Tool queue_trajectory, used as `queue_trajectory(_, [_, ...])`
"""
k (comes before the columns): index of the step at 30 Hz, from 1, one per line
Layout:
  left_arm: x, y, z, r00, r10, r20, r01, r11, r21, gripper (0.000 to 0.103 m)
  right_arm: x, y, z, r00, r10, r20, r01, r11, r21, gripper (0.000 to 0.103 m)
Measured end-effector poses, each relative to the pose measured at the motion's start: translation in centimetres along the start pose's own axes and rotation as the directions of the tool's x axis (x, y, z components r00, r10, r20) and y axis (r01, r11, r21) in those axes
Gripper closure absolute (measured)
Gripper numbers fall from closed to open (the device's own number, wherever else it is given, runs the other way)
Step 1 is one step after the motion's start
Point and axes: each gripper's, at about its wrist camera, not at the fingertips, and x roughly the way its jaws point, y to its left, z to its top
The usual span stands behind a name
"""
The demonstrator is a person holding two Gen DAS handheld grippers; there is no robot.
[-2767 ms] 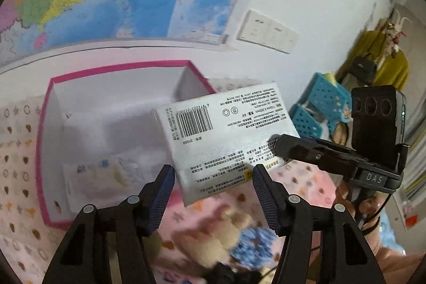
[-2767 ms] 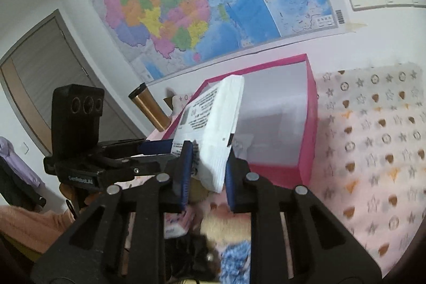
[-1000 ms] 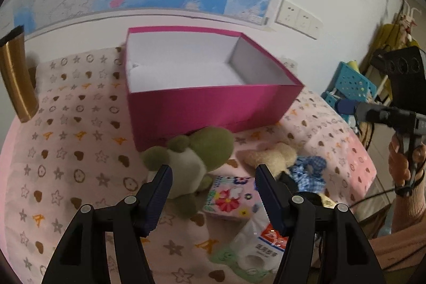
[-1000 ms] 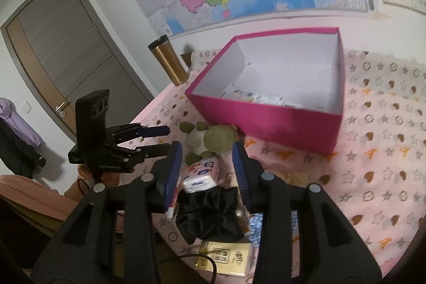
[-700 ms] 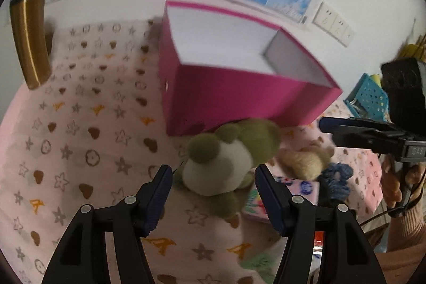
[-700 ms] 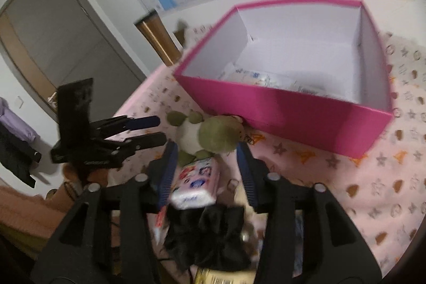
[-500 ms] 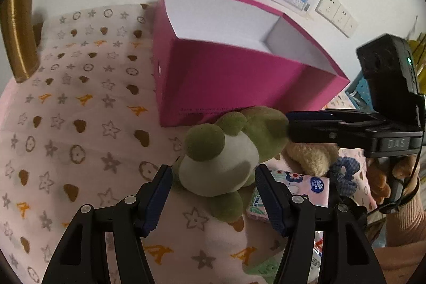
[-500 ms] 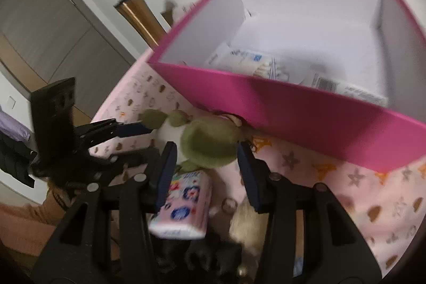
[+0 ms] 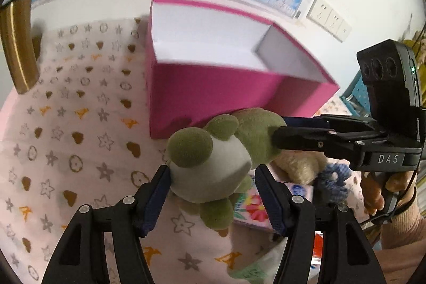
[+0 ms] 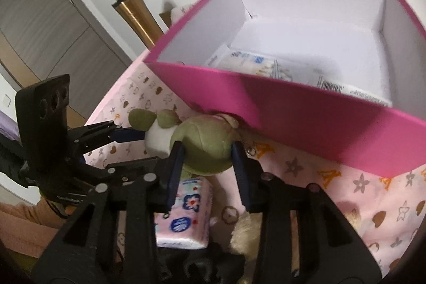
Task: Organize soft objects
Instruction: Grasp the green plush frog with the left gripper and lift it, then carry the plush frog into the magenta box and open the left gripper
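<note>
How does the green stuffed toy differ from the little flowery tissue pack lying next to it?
The green stuffed toy is rounded and fuzzy, green with a white belly; the tissue pack is a flat-sided block in shiny, flower-printed wrap. The toy sits between the fingers of both the right gripper and the left gripper; nothing grips the pack. Both lie on the patterned cloth in front of the pink box.

Your left gripper [image 9: 211, 192] stands half spread, angled downward. Your right gripper [image 10: 208, 160], jaws just closing, presses both blue-padded fingers [image 10: 175, 169] inward, angled downward too.
</note>
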Motion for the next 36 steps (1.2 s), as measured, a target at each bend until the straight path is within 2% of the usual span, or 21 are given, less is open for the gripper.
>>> queue_trajectory(9, [-5.4, -2.8, 3.3, 0.988, 0.015, 0.152, -0.027, 0.997, 0.078, 0.037, -5.4, 2.4, 1.1, 0.992, 0.031, 0.126, -0.024, 0.998, -0.055, 0.063])
queue_trajectory(15, [-5.8, -4.0, 6.7, 0.976, 0.039, 0.216, -0.071, 0.987, 0.142, 0.037, -8.5, 3.3, 3.4, 0.975, 0.028, 0.222, -0.009, 0.996, -0.085, 0.063])
queue_trajectory(22, [-2.9, -3.7, 9.8, 0.980, 0.073, 0.184, -0.101, 0.983, 0.151, 0.037, -8.0, 1.1, 6.5, 0.966, 0.011, 0.257, -0.002, 0.999, -0.035, 0.063])
queue_trajectory(31, [1.1, -1.7, 11.5, 0.991, 0.086, 0.100, -0.099, 0.987, 0.128, 0.037, -5.6, -2.1, 8.0, 0.977, 0.010, 0.213, -0.018, 0.999, 0.037, 0.063])
queue_trajectory(36, [2.6, -1.2, 12.3, 0.991, 0.111, 0.071, -0.120, 0.985, 0.127, 0.037, -4.1, -3.6, 8.9, 0.981, 0.015, 0.194, -0.031, 0.996, 0.078, 0.063])
